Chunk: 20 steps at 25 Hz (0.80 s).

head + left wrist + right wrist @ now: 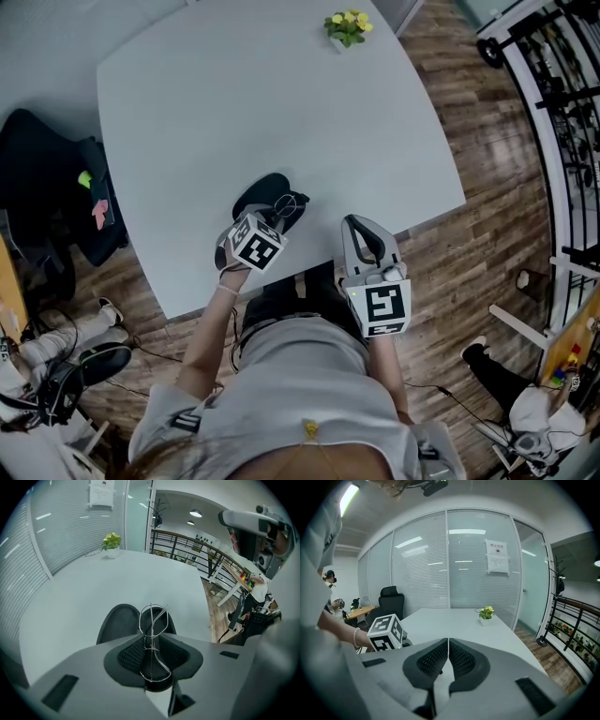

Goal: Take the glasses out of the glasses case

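At the near edge of the pale table, close to the person, a black glasses case lies open. The left gripper points steeply down over it. Its two jaws are pinched onto a thin wire-framed pair of glasses, which stand on end between the ribbed pads, with one lens loop sticking out past the tips. The glasses are right over the open case; I cannot tell whether they are quite clear of it. The right gripper hangs just beside the same edge, further toward the table's right corner. Its jaws are pressed together with nothing between them. A small potted plant sits at the far edge, well apart from everything else.
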Motion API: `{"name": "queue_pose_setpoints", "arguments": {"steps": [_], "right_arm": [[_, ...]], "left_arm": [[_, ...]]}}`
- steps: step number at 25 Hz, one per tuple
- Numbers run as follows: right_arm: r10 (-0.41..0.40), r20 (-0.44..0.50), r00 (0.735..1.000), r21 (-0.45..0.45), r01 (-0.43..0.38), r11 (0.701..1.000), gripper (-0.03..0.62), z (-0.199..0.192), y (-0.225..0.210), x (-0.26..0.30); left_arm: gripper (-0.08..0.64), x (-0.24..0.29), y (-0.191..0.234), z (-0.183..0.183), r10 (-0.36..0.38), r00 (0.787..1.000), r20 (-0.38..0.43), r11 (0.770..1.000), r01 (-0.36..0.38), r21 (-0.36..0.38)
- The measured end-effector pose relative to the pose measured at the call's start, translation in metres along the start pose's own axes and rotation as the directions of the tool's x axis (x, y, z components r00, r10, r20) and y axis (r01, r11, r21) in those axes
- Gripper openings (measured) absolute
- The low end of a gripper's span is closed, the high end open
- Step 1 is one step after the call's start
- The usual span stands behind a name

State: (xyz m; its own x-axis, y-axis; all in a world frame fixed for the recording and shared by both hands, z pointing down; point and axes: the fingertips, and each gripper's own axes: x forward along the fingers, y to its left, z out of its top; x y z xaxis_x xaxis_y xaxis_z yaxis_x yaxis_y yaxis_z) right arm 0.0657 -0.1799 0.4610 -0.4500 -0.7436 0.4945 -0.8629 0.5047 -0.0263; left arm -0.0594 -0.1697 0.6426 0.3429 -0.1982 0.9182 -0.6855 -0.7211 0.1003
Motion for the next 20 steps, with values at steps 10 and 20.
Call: {"name": "queue_pose_setpoints", "arguments": {"steps": [10, 20], "right_arm": [[0.013, 0.021, 1.000, -0.016, -0.013, 1.000, 0.020, 0.006, 0.004, -0.005], [0.027, 0.042, 0.999, -0.033, -0.026, 0.999, 0.020, 0.011, 0.010, -0.006]], "left_arm": [[0.115, -0.023, -0.003, 0.005, 0.026, 0.999, 0.025, 1.000, -0.027, 0.010], [0.115, -0.032, -0.007, 0.004, 0.049, 0.998, 0.036, 0.999, -0.049, 0.023]]}}
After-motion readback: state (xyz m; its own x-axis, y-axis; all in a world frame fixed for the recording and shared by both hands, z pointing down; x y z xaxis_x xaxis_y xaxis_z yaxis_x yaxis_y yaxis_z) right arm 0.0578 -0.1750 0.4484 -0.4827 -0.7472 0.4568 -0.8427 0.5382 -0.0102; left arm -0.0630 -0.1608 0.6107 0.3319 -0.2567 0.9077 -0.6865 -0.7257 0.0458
